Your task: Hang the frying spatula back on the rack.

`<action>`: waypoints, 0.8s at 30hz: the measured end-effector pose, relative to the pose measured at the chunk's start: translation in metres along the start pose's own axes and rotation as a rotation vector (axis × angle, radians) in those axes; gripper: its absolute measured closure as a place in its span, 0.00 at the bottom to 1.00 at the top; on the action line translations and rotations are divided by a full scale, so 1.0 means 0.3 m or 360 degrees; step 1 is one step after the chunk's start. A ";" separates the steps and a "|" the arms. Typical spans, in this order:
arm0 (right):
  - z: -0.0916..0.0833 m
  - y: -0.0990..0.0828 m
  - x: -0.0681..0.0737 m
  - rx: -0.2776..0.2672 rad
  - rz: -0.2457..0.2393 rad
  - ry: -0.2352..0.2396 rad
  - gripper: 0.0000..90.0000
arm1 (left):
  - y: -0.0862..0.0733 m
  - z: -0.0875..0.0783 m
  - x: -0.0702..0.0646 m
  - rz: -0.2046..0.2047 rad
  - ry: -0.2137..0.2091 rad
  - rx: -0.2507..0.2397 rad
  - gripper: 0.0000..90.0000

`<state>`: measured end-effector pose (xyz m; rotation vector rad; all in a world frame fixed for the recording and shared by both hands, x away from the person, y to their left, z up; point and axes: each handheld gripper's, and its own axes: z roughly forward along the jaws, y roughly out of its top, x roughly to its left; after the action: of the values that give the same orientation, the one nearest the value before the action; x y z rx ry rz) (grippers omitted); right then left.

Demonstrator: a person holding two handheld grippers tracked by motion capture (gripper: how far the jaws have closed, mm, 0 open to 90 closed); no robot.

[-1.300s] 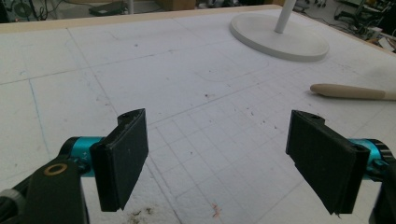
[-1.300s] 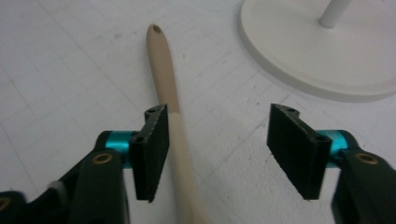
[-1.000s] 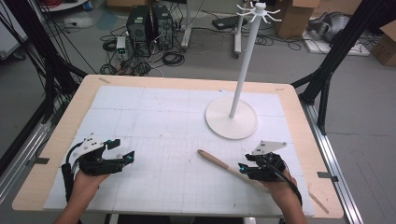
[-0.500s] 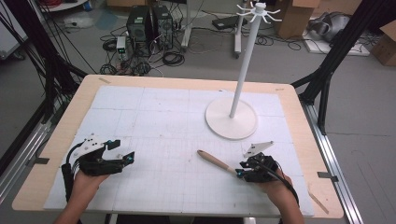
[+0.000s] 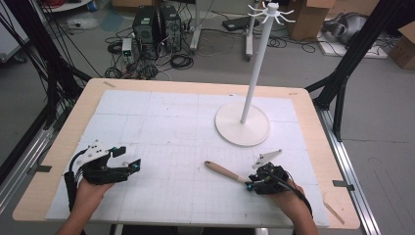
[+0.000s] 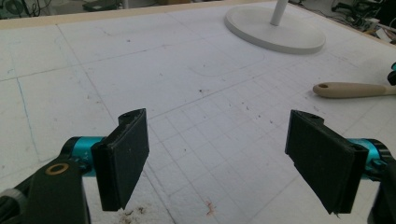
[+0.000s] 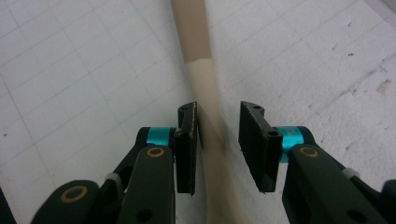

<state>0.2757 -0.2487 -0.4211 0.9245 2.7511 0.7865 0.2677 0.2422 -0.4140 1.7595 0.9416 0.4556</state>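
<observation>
Right now my right gripper [image 7: 218, 140] has its jaws narrowed around a wooden handle [image 7: 205, 88] but not clamped: the left pad sits against or nearly against the wood, while a sliver of white mat shows between the handle and the right pad. The handle runs straight out ahead between the jaws, pale near the pads and a darker tan beyond a clean line. From the high view the same handle [image 5: 226, 171] lies flat on the mat, its rounded end pointing away from my right gripper [image 5: 252, 185] toward the middle of the table [image 5: 303, 103]. Whatever is at the near end is hidden under my hand, so I cannot tell what tool it is.

My left gripper [image 6: 217, 158] has its jaws spread wide, holding nothing and touching nothing, with bare gridded mat between and ahead of them. Far off to the right of those jaws lies the rounded tip of the handle [image 6: 350, 89], and beyond that the round white base of the hook stand [image 6: 275, 30].

In the high view my left gripper [image 5: 132, 166] sits near the left edge of the mat, well apart from the right one, with open mat between them. The stand [image 5: 243, 125] rises ahead of my right jaws, its base near but clear of the handle. The near table edge is close behind both hands.
</observation>
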 end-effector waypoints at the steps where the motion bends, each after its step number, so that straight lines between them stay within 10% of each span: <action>1: 0.001 0.000 0.000 0.0003 -0.0007 0.0005 0.75 | 0.000 -0.001 0.000 0.0002 0.0000 0.0002 0.24; 13: 0.006 0.006 0.017 0.0037 -0.0108 -0.0001 0.83 | 0.000 -0.001 -0.001 -0.0003 0.0000 -0.0001 0.24; 24: 0.005 -0.008 0.012 -0.0012 -0.0051 0.0010 0.87 | 0.001 0.000 -0.004 -0.0001 0.0000 -0.0002 0.25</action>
<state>0.2720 -0.2474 -0.4235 0.8760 2.7591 0.7958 0.2670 0.2412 -0.4137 1.7579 0.9418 0.4554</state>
